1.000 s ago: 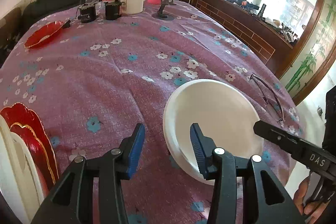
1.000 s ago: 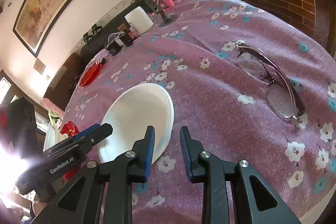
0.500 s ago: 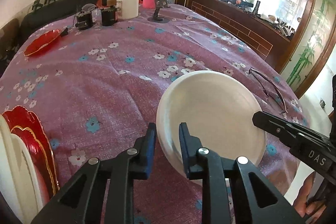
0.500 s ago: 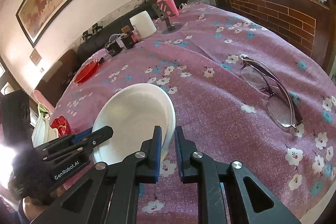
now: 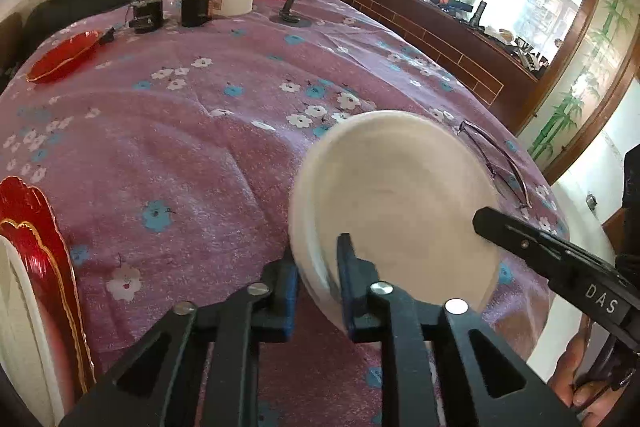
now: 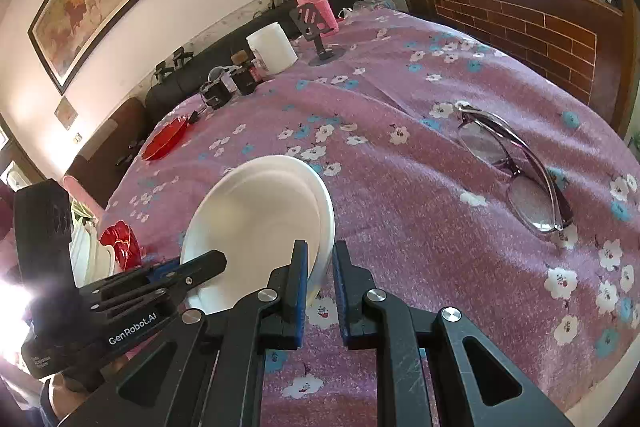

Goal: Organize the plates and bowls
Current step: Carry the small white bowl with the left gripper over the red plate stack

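Both grippers pinch one white plate (image 5: 400,203), which is tilted above the purple flowered tablecloth (image 5: 180,155). The left gripper (image 5: 316,267) clamps its near-left rim; the right gripper (image 6: 320,267) appears closed on the opposite edge. A rack of red and white plates (image 5: 36,287) stands to the left. Eyeglasses (image 6: 516,163) lie on the right.

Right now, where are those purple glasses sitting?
The glasses lie folded on the flowered tablecloth near the table's right edge, by the brick ledge, right of the white plate both grippers hold.
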Tool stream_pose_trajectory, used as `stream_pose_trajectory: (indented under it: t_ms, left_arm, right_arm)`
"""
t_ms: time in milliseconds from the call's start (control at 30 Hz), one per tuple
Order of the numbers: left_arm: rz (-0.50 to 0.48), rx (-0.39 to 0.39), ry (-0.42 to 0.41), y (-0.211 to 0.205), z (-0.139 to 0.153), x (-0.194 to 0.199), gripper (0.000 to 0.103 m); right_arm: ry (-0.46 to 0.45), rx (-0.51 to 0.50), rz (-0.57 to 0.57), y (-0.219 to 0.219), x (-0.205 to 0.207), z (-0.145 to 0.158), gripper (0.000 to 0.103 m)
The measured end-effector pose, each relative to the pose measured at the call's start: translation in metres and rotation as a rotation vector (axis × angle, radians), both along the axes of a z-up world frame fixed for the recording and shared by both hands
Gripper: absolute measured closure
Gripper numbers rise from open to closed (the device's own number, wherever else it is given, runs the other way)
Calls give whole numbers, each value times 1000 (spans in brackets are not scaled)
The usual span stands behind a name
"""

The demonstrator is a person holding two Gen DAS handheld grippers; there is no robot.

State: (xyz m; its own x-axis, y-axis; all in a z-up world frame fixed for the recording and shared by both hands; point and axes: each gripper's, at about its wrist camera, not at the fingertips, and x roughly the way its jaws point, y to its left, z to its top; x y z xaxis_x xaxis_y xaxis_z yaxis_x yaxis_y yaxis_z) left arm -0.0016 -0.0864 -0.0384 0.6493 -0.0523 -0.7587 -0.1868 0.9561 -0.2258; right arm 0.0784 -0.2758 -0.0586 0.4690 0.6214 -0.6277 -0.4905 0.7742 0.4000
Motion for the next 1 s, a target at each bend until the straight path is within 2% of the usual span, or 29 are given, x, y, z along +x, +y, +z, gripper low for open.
stream_pose_trajectory:
  t_ms: [133,533,833,1000]
  left_arm:
    - [-2,22,-33,-3,8,-3,92]
    - [0,35,-27,-4,7,-2,92]
    - [6,53,-23,-6,7,-1,91]
    - [6,50,-31,-7,10,-3,91]
  right_arm:
    - [10,3,5,0,-1,-3,89]
    - [13,15,6,-5,0,-3,89]
    - [-13,-28,10,-1,-5,-3,92]
    - [-13,-4,12,-5,-5,3,93]
